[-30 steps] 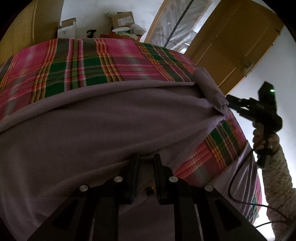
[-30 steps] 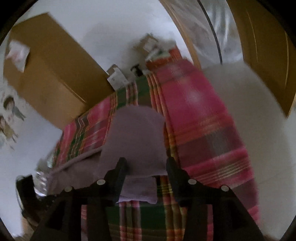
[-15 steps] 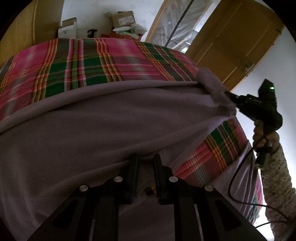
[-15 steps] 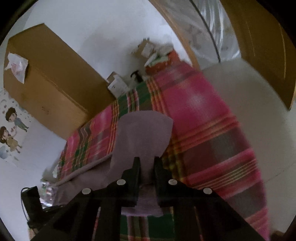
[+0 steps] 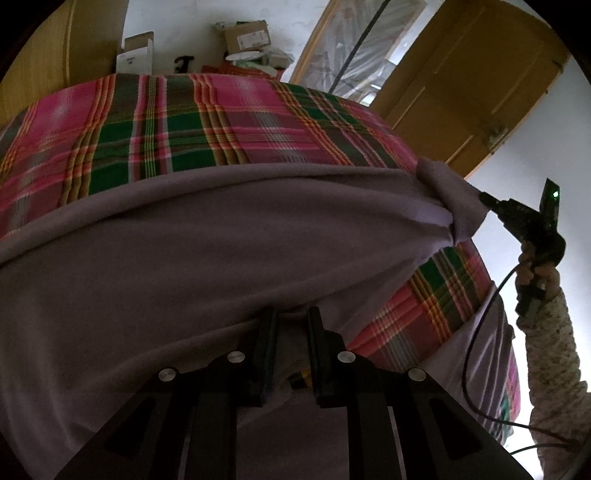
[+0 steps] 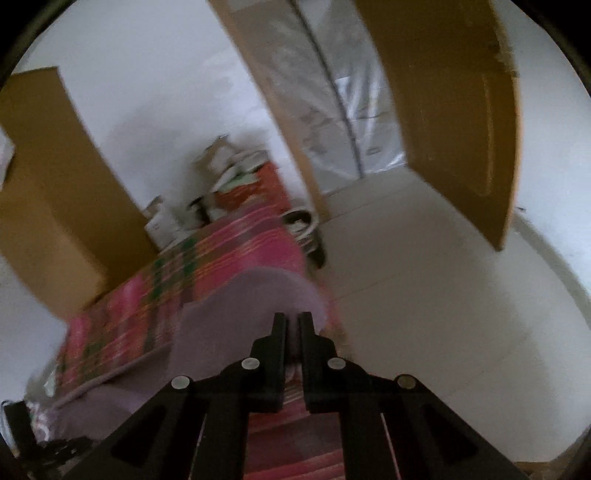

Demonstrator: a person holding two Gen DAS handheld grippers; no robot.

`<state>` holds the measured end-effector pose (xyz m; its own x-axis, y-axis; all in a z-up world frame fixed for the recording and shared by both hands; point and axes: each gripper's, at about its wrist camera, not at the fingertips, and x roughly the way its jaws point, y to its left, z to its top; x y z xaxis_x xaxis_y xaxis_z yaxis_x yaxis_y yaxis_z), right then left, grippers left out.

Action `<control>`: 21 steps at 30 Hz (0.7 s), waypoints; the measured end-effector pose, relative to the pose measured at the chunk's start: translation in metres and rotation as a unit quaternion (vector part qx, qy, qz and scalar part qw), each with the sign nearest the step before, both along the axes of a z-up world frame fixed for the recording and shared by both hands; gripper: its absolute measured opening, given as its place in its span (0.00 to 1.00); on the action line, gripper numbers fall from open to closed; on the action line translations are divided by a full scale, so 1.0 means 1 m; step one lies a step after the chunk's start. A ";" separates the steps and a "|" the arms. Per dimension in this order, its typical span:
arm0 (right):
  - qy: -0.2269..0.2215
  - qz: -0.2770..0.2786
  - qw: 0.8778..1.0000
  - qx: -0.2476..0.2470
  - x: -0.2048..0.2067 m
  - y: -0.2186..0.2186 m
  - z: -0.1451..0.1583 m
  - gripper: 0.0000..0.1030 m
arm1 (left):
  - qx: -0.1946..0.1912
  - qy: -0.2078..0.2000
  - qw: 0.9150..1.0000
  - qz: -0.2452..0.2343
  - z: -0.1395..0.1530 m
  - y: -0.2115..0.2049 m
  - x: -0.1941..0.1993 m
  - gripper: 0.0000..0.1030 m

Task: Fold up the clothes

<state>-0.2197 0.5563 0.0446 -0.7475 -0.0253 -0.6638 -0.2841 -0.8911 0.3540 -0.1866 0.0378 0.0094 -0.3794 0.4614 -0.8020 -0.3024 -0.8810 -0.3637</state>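
A mauve-grey garment (image 5: 207, 251) lies spread over the plaid bed cover (image 5: 207, 122). My left gripper (image 5: 290, 317) is shut on the garment's near edge, with cloth pinched between its black fingers. At the right of the left wrist view, my right gripper (image 5: 484, 199) is shut on the garment's far corner and holds it lifted, a hand and knitted sleeve (image 5: 550, 343) behind it. In the right wrist view the right gripper (image 6: 291, 321) grips the mauve-grey garment (image 6: 258, 299), which rises in a fold over the bed cover (image 6: 229, 258). That view is motion-blurred.
Cardboard boxes (image 5: 245, 35) stand past the bed's far end against a white wall. A wooden door (image 5: 469, 85) stands open at the right, a wooden wardrobe (image 6: 48, 192) at the left. A black cable (image 5: 476, 350) hangs from the right gripper. White floor (image 6: 424, 295) lies beside the bed.
The right gripper went from open around the garment's corner to shut on it, then lifted the corner up and to the right. The left gripper stayed put, still clamped.
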 end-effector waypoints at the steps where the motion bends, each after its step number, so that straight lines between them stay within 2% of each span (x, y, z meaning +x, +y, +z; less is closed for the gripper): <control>1: -0.005 -0.012 1.000 0.012 0.001 0.005 -0.002 0.07 | -0.001 0.000 1.000 0.000 0.000 0.000 0.000 0.16; 6: -0.040 -0.056 0.996 0.052 0.001 0.026 -0.018 0.07 | 0.001 0.000 1.000 -0.003 0.001 -0.001 0.000 0.16; 13: -0.079 -0.071 0.993 0.054 -0.002 0.032 -0.033 0.11 | 0.016 0.001 1.000 0.004 0.003 -0.005 0.000 0.16; 14: -0.083 -0.072 0.992 0.056 -0.001 0.031 -0.033 0.14 | 0.018 0.005 1.000 0.008 0.006 -0.007 0.001 0.16; 17: -0.077 -0.085 0.991 0.067 0.009 0.027 -0.018 0.26 | 0.035 0.020 0.999 0.023 0.021 -0.019 0.007 0.16; 19: -0.068 -0.087 0.991 0.069 0.015 0.021 -0.005 0.26 | 0.043 0.031 0.998 0.034 0.030 -0.028 0.011 0.16; 21: -0.052 -0.066 0.994 0.066 0.021 0.007 0.013 0.26 | 0.044 0.046 0.997 0.045 0.042 -0.041 0.019 0.16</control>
<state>-0.1983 0.5635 0.0577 -0.6658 0.1605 -0.7287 -0.4306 -0.8802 0.1996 -0.1679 -0.0030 0.0517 -0.4932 0.4894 -0.7192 -0.2591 -0.8718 -0.4157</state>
